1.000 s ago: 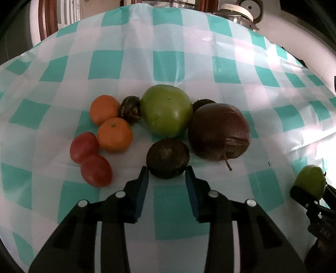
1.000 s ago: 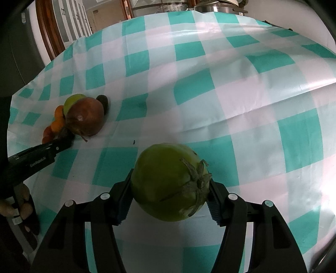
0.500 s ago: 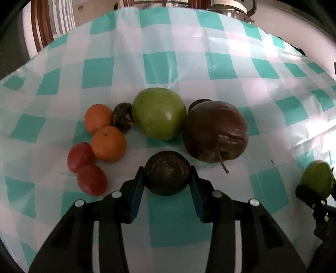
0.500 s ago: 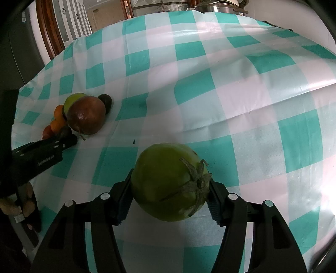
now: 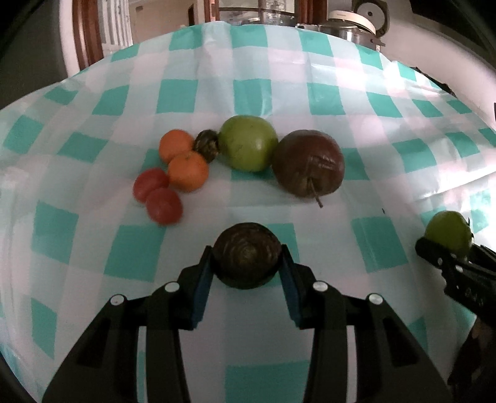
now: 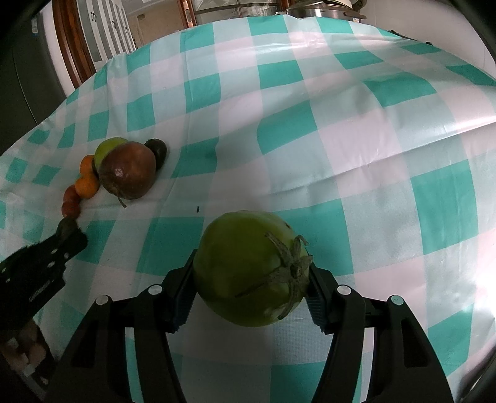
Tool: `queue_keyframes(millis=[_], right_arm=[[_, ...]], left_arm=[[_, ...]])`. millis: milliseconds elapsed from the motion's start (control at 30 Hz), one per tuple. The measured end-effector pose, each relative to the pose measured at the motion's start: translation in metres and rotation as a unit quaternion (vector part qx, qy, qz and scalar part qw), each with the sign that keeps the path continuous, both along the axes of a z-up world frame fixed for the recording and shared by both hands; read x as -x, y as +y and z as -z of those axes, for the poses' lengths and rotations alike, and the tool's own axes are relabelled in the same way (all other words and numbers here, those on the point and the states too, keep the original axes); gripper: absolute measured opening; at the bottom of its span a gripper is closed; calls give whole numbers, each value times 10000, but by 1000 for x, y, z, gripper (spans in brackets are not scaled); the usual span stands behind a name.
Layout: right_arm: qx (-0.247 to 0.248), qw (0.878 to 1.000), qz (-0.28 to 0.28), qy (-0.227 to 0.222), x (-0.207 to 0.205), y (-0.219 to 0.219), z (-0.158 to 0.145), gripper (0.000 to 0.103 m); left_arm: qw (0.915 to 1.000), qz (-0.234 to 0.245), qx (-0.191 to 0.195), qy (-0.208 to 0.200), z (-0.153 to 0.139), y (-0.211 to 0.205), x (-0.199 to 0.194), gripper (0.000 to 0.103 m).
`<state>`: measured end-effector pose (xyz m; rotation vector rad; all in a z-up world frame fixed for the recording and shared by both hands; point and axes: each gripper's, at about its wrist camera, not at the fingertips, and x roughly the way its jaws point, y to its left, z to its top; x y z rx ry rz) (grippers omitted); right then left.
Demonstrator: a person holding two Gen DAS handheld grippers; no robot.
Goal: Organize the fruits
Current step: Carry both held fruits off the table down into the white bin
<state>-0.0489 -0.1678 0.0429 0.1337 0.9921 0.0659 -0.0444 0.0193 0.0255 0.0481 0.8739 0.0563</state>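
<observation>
My left gripper (image 5: 246,263) is shut on a small dark wrinkled fruit (image 5: 246,259), held clear of the fruit cluster. Farther back on the checked tablecloth (image 5: 186,93) lie a green apple (image 5: 248,147), a large dark red fruit (image 5: 308,162), two oranges (image 5: 187,170), two small red fruits (image 5: 162,204) and another small dark fruit (image 5: 207,144). My right gripper (image 6: 249,279) is shut on a green tomato (image 6: 251,269) with a dried calyx. It also shows at the right edge of the left wrist view, as the green tomato (image 5: 448,234).
The cluster lies far left in the right wrist view, around the dark red fruit (image 6: 128,175), with one more dark fruit (image 6: 157,148) behind it. A metal pot (image 5: 353,26) stands past the table's far edge. A wooden door frame (image 6: 73,46) rises at back left.
The left gripper closed on the small dark fruit and drew back from the cluster with it. The right gripper and its green tomato stayed still.
</observation>
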Motion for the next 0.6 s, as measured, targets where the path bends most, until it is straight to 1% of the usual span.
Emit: queue_keyframes(millis=[167,333,433,500,600], right_arm=[[80,10000,-4,10,0,2,0,60],[92,10000,-5,15,-1,2,1,60],[107,9999,-6,14,-1,3,1,60],[210,9998,-15,17,-1,5,0,60],[615,9980,-118,9,1,18,-1,60]], left_arm=[[9999,27,93,78,2,12,4,42],[9998,130,115,-13,-3,21,8,42],[9998,131,137,5,-3,25,14,42],[9999,64,154,33,-4,26,20,42],[9998,21,196,-34,-9,32,38,42]])
